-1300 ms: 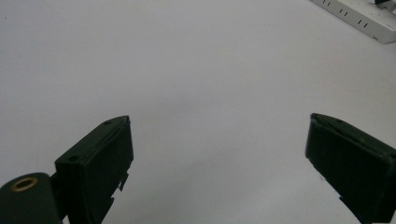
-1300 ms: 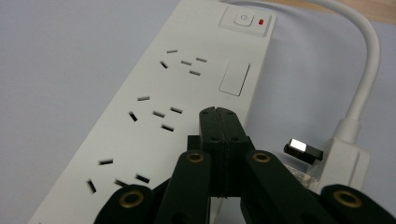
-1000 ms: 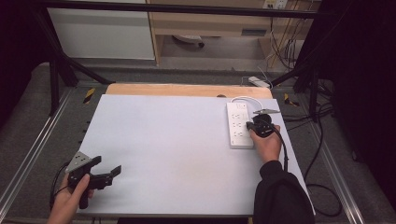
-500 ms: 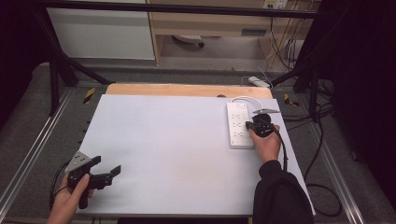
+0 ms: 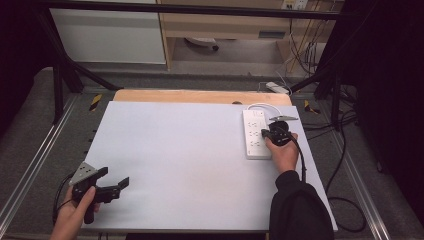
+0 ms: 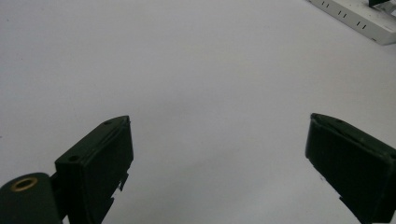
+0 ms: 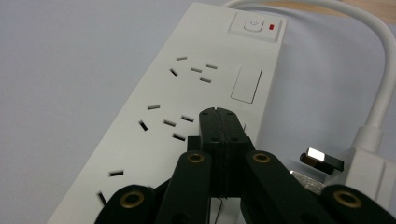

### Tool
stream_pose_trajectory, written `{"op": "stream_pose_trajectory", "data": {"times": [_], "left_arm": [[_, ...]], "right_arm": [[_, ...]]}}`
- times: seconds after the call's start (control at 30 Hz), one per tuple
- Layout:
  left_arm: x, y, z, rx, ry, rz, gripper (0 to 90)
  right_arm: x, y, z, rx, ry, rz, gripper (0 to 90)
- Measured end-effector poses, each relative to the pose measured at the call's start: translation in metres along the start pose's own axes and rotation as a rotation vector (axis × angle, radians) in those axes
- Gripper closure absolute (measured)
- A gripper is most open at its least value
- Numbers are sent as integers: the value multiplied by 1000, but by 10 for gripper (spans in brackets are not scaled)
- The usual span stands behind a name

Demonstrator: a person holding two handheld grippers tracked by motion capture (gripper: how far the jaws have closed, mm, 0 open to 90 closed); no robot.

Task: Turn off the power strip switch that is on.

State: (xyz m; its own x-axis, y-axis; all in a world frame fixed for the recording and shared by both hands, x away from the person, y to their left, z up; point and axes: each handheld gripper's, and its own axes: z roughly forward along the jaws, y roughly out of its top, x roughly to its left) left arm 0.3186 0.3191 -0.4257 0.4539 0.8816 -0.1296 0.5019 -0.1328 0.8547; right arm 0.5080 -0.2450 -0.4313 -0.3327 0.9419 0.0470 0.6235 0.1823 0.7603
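Observation:
A white power strip [image 5: 255, 134] lies at the table's right, its switch with a red light [image 7: 254, 25] at the far end. My right gripper [image 5: 270, 135] is shut with nothing between its jaws. Its tips [image 7: 219, 122] are over the strip [image 7: 187, 88] beside the middle sockets. A white plug [image 7: 369, 163] with bare metal prongs lies just right of the strip, on a thick white cable [image 7: 385, 88]. My left gripper [image 5: 114, 178] is held low at the front left corner, open, with bare table between its jaws [image 6: 219, 123]. The strip's end [image 6: 355, 16] shows far off.
The white tabletop [image 5: 180, 150] is wide and bare between the two grippers. A wooden edge [image 5: 200, 96] runs along its far side. Metal frame rails [image 5: 30, 170] flank the table, and dark cables [image 5: 345, 200] trail on the floor at the right.

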Motion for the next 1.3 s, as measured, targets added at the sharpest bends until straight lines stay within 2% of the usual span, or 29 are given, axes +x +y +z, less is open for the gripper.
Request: {"op": "stream_pose_trajectory", "data": {"times": [0.87,1.3], "left_arm": [[0,0,0,5,-5,1,76],[0,-1,0,7,-5,3,75]], "right_arm": [[6,8,-5,-34,9,8,900],[8,16,-11,-57,26,6,793]]}}
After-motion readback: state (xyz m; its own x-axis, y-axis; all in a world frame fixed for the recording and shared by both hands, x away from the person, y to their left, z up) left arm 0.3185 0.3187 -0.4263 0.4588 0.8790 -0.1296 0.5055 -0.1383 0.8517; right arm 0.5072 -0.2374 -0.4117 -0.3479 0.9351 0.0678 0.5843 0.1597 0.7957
